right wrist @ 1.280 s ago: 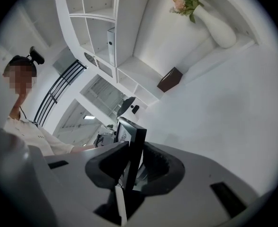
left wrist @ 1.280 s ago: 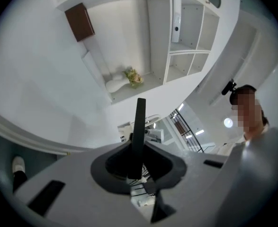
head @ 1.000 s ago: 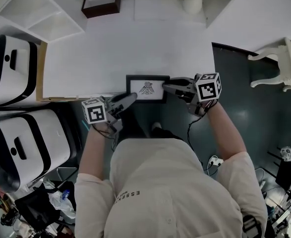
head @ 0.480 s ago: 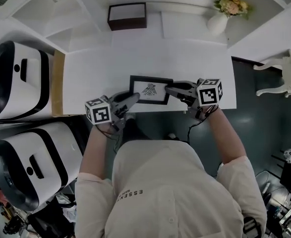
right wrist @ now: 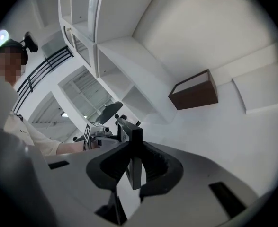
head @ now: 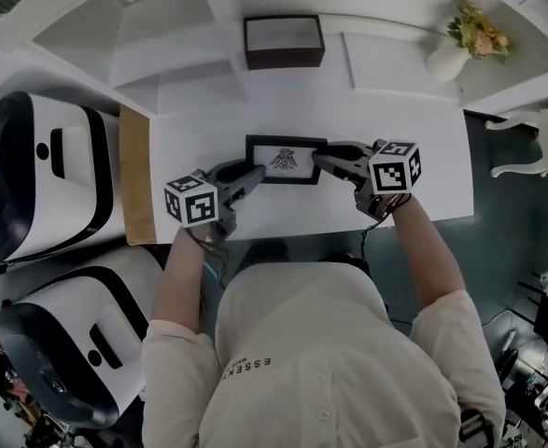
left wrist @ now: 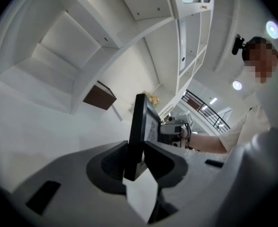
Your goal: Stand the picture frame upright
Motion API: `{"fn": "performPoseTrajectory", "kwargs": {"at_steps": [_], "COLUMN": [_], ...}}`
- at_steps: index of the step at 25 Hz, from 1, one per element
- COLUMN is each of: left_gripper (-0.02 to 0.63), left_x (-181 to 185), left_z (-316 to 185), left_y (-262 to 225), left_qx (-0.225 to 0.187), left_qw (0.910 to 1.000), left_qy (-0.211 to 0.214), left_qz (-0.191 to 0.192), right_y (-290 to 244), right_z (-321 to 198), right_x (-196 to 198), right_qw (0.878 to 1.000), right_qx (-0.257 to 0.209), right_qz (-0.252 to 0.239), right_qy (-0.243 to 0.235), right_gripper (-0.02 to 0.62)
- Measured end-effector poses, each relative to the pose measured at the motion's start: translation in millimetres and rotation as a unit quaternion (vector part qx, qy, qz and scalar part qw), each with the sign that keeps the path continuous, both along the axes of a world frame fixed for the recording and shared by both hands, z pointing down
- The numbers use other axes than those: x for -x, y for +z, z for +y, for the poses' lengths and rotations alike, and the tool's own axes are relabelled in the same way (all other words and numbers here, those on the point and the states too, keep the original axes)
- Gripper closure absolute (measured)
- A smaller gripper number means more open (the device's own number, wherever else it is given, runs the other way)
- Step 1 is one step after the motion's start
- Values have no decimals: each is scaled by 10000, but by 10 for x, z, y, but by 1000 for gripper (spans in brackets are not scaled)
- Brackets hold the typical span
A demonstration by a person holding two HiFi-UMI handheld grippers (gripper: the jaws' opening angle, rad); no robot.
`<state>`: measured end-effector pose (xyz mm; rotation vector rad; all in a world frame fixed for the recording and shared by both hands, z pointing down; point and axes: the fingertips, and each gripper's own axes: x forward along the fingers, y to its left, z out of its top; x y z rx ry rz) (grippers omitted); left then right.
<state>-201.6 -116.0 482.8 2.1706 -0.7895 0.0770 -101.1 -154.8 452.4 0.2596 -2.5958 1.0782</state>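
Note:
A black picture frame (head: pixel 286 160) with a small drawing stands tilted up on the white table (head: pixel 255 215), held at both ends. My left gripper (head: pixel 253 171) has the frame's left edge (left wrist: pixel 139 131) between its jaws, which still touch it as they are opening. My right gripper (head: pixel 322 160) is shut on the frame's right edge (right wrist: pixel 135 150). In the left gripper view the frame stands nearly upright, and the right gripper (left wrist: pixel 174 129) shows beyond it. The left gripper (right wrist: pixel 98 136) shows behind the frame in the right gripper view.
A brown open box (head: pixel 284 42) sits at the table's back, against white shelving. A white vase with flowers (head: pixel 460 49) stands at the back right. Two large white machines (head: pixel 31 185) and a wooden panel (head: pixel 135 175) border the table's left side.
Both grippers have carried the frame from the table's near edge farther onto the table. The head camera has swung, so more of the table's front shows.

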Motion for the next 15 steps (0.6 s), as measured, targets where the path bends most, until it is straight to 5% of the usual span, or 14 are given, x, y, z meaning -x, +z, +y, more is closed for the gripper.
{"fn": "performPoseTrajectory", "kwargs": {"at_steps": [9, 15], "left_gripper": [514, 512], "left_x": [749, 932], "left_z": [-557, -776], "left_y": [200, 389], "left_qx": [-719, -706], "left_qw": [9962, 9956], "left_qy": [-71, -108], "left_qz": [-477, -613], "right_y": [192, 392], "right_z": [-551, -792], "right_x": [730, 910], "right_qw": [9971, 9932], "right_qx": [-526, -676], "right_qz": [406, 702], "right_qy": [362, 633], "right_gripper": [509, 509]}}
